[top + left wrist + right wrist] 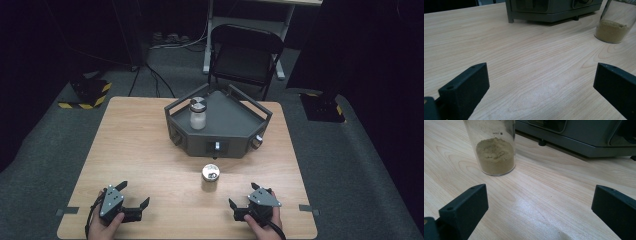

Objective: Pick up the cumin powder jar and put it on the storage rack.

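A clear jar of olive-brown powder with a silver lid (211,175) stands on the wooden table (130,150), in front of a grey angular device (225,125). On the device's top sits a second jar (198,114) holding white contents, with a black-and-white lid. My left gripper (135,193) rests near the front left edge, open and holding nothing. My right gripper (243,194) rests near the front right, also open. In the left gripper view the powder jar (611,31) is far right beyond my left gripper (541,82). In the right gripper view the powder jar (495,155) stands upper left, ahead of my right gripper (540,202).
The device (554,10) has rails around its top and knobs on its front faces (579,135). Behind the table stands a black folding chair (245,50). Yellow-and-black striped bases (87,95) and cables lie on the grey floor.
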